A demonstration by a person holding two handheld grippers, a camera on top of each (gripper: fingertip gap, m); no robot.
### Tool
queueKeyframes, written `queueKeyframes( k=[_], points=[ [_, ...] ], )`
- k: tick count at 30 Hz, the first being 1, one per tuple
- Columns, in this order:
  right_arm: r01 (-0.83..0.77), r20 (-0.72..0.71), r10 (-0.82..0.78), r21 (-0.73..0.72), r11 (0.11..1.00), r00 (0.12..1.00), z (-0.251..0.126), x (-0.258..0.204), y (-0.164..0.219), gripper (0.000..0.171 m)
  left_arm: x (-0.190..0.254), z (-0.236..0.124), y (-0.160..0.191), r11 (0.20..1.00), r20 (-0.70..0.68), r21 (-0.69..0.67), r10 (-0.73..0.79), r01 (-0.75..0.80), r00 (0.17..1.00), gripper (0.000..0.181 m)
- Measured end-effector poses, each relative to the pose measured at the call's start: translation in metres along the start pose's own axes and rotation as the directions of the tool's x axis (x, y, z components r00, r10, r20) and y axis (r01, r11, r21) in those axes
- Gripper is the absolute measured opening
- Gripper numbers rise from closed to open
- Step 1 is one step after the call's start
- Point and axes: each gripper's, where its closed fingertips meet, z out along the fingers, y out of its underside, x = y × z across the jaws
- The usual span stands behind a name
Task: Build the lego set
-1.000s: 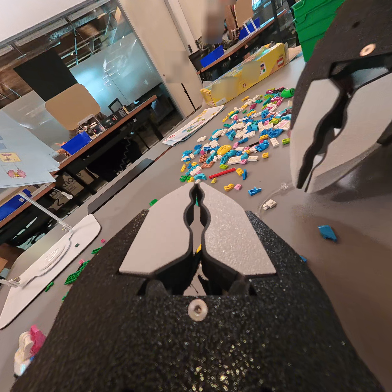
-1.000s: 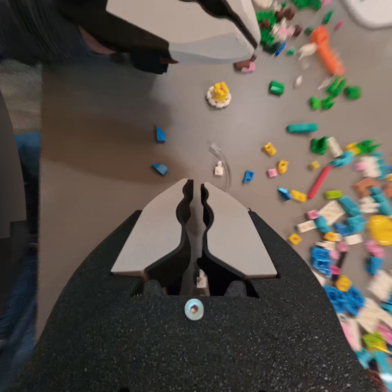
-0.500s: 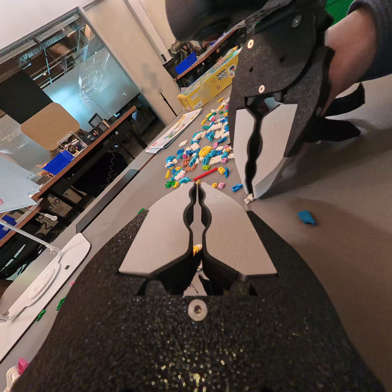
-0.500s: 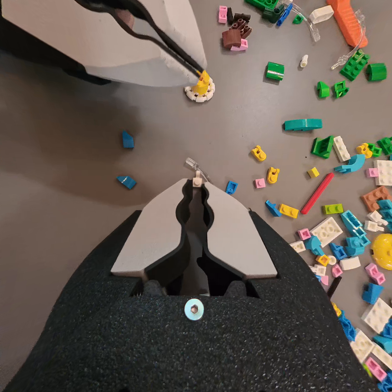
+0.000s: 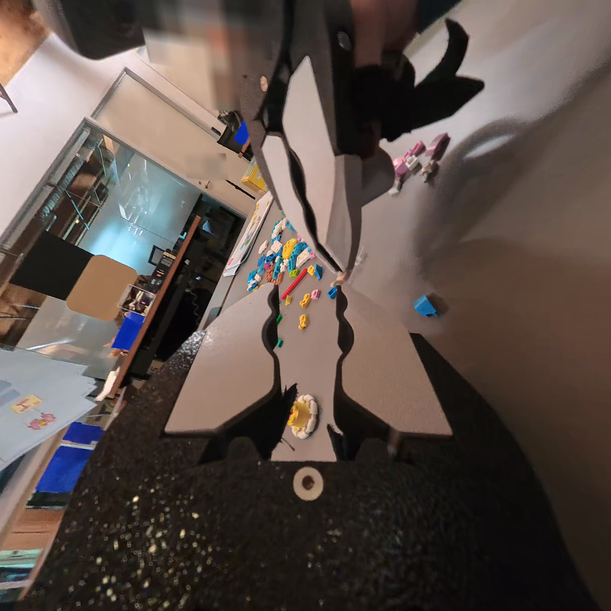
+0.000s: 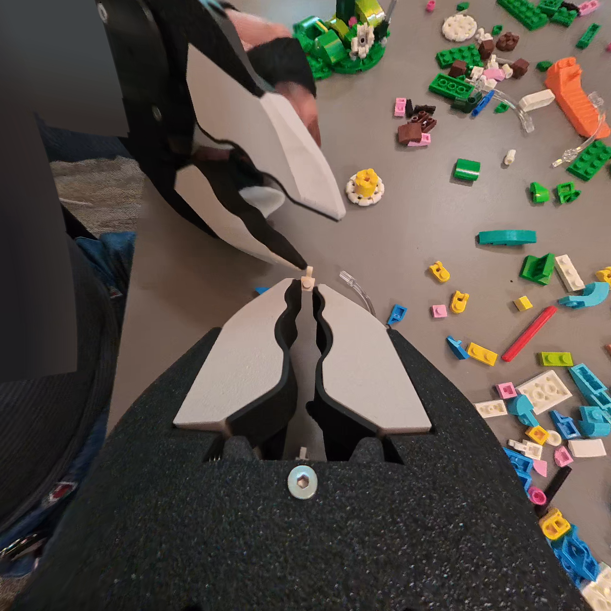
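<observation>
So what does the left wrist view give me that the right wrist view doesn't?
Only the left wrist view shows the yellow cardboard box, the instruction booklet and the glass-walled room.

Only the right wrist view shows the green brick build and the orange ridged piece.

Both show the yellow-and-white round flower piece on the table, and the right hand-held gripper pinching a small white clip piece.

A yellow-and-white round lego flower [image 6: 365,187] sits on the grey worktop [image 6: 413,231], left of the scattered loose lego bricks [image 6: 545,380], behind the small white lego piece [image 6: 307,282].
</observation>
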Motion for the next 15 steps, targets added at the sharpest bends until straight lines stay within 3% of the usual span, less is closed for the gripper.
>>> queueKeyframes(
  k=[7, 15],
  points=[
    [0.017, 0.006, -0.017, -0.027, 0.999, 1.000, -0.004, -0.003, -0.003, 0.000, 0.008, 0.003, -0.001, 0.991, 0.000, -0.023, 0.129, -0.128, 0.992, 0.021],
    [0.050, -0.165, -0.073, -0.138, 0.989, 0.984, 0.007, 0.020, 0.012, 0.003, -0.047, -0.005, 0.040, 0.968, 0.288, -0.251, 0.052, 0.023, 0.956, 0.003]
  ],
)
